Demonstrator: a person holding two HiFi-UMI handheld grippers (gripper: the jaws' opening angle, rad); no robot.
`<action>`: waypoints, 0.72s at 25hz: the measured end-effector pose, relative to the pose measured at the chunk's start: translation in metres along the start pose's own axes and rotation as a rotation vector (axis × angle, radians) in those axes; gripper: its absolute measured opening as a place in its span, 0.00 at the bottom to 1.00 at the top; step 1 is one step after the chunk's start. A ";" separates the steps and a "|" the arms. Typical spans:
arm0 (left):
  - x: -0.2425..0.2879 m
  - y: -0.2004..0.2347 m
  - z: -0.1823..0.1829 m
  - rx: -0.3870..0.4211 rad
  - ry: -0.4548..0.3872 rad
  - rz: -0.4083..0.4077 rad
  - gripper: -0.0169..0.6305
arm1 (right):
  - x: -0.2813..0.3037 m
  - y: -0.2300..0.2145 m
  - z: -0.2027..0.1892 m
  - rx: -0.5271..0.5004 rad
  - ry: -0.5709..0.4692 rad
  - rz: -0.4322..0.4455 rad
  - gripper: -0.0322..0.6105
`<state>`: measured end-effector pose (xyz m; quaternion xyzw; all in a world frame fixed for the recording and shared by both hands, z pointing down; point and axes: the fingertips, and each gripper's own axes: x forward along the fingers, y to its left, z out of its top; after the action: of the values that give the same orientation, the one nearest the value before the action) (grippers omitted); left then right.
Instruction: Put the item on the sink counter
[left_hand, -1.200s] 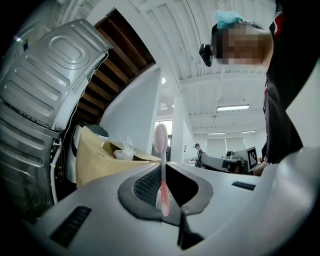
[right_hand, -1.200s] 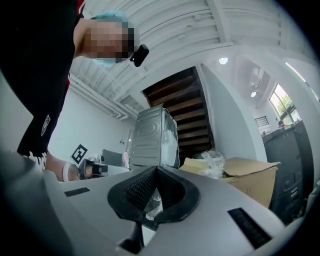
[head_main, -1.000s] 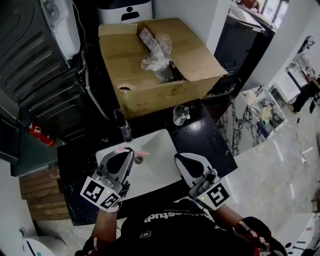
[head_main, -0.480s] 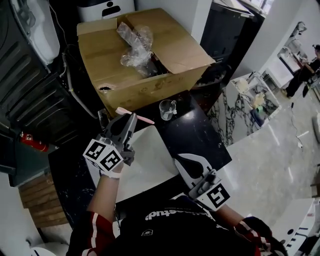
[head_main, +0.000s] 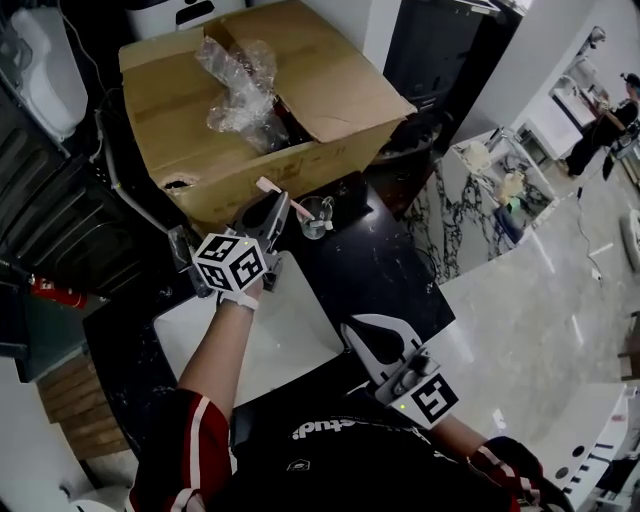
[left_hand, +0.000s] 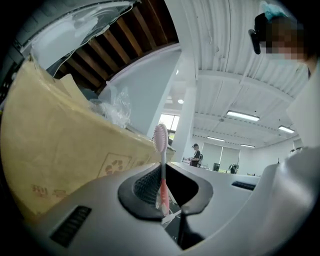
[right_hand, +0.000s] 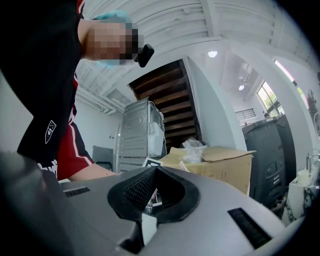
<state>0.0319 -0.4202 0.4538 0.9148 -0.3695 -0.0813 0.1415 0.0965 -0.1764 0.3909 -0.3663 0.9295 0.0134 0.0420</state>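
Toothbrush (head_main: 268, 186) clamped by its handle in my left tongs (head_main: 272, 212), long axis crosswise to the jaws, bristle end toward the cardboard box (head_main: 300, 90), over black bench (head_main: 370, 270) beside the glass cup (head_main: 316, 215); right tongs (head_main: 362, 335) clenched empty, farther off.

The box (head_main: 330, 90) is matt cardboard, the counter (head_main: 385, 275) glossy black, the toothbrush (left_hand: 160, 139) smooth pink plastic.

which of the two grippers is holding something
The left gripper, out by the cardboard box, is clamped on a pink toothbrush. The right gripper is shut with nothing between its jaws.
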 end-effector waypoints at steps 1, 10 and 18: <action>0.005 0.002 -0.010 0.003 0.026 0.003 0.09 | -0.001 -0.003 -0.002 0.006 0.003 -0.003 0.11; 0.027 0.014 -0.069 -0.048 0.119 0.039 0.09 | -0.006 -0.026 -0.009 0.033 0.017 -0.013 0.11; 0.032 0.028 -0.105 -0.127 0.119 0.131 0.09 | -0.014 -0.033 -0.010 0.037 0.027 -0.024 0.11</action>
<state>0.0627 -0.4411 0.5604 0.8811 -0.4135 -0.0406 0.2260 0.1290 -0.1919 0.4021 -0.3765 0.9257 -0.0092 0.0364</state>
